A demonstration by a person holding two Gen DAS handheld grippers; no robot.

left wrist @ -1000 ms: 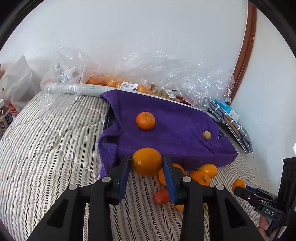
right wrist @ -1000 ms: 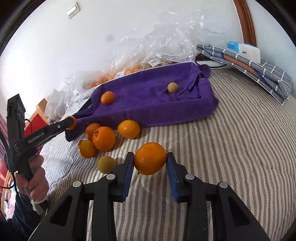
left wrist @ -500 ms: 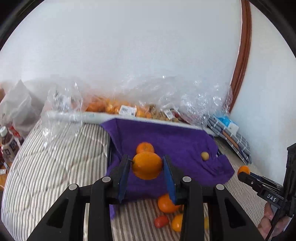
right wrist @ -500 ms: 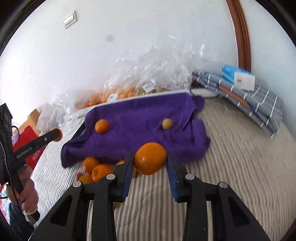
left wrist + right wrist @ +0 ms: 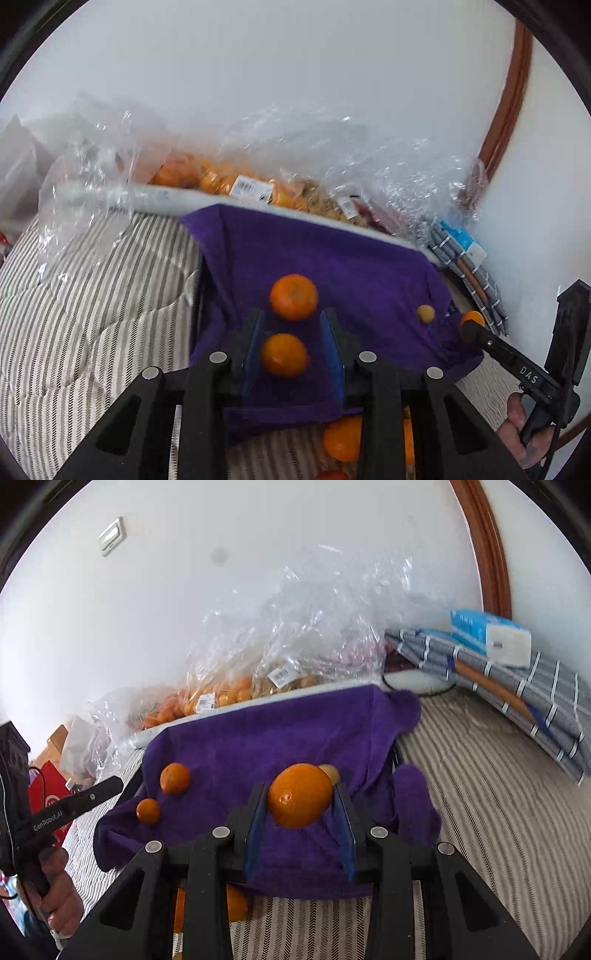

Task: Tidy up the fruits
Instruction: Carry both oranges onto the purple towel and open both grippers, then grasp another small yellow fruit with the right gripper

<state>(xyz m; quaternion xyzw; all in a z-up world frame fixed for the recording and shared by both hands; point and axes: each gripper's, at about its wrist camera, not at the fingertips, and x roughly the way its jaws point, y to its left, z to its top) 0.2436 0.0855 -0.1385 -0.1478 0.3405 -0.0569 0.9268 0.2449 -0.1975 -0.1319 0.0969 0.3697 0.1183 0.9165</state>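
The left gripper (image 5: 291, 352) is standing open, a small round orange (image 5: 284, 354) lying loose between its blue pads on the fuzzy purple towel (image 5: 354, 266), just beside a second orange (image 5: 294, 297). Only the right wrist view is showing the right gripper (image 5: 301, 805) clamping a larger, slightly oval orange fruit (image 5: 300, 795), long axis tilting up-right, above the towel, partly hiding a pale yellowish fruit (image 5: 331, 772).

Both wrist views look closely forward and down over the purple towel (image 5: 332, 266), sharing it from opposite sides.
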